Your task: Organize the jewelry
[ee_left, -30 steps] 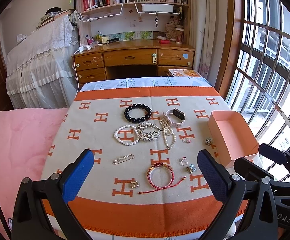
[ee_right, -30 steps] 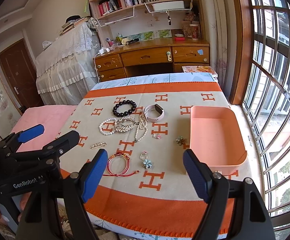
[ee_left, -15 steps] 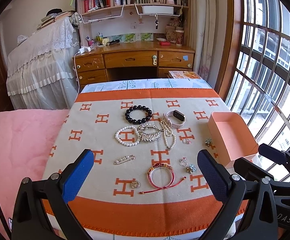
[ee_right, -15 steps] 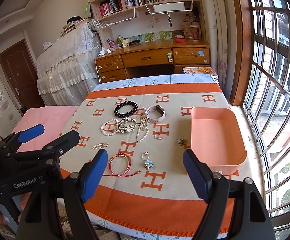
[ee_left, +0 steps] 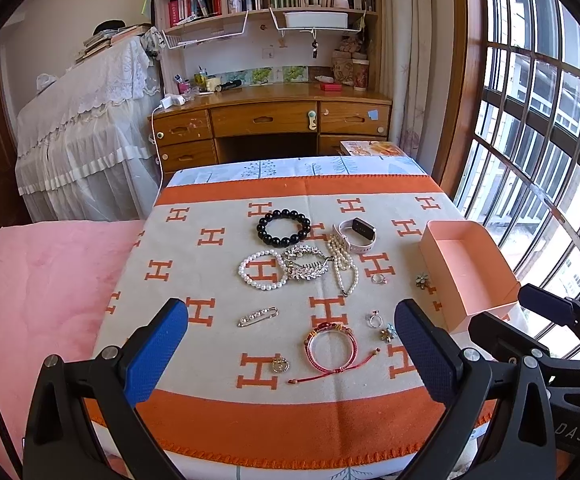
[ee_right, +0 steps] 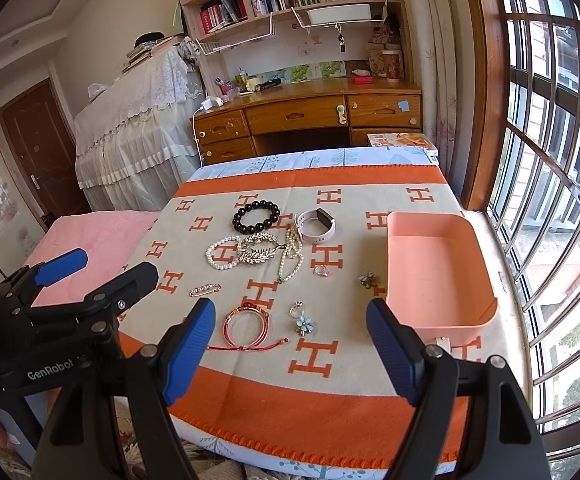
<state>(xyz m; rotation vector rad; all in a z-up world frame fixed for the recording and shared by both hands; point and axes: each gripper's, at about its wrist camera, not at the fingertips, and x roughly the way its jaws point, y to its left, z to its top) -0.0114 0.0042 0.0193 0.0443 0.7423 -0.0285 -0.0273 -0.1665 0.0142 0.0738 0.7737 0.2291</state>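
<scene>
Jewelry lies spread on an orange and cream H-patterned cloth (ee_left: 218, 344): a black bead bracelet (ee_left: 284, 227), a pearl bracelet (ee_left: 261, 275), a silver leaf comb (ee_left: 305, 267), a pearl necklace (ee_left: 343, 264), a white band watch (ee_left: 357, 235), a pin (ee_left: 258, 317), a red cord bracelet (ee_left: 331, 346) and small rings and flower pieces. An empty pink box (ee_right: 433, 276) sits at the right. My left gripper (ee_left: 290, 344) is open and empty, above the cloth's near edge. My right gripper (ee_right: 290, 344) is open and empty, to its right.
A pink bed surface (ee_left: 38, 280) lies left of the cloth. A wooden desk (ee_left: 270, 120) with shelves stands behind. A barred window (ee_left: 537, 120) runs along the right, close behind the box.
Both grippers have drawn back and risen slightly; the jewelry sits a little lower in both views. Nothing on the cloth has moved.
</scene>
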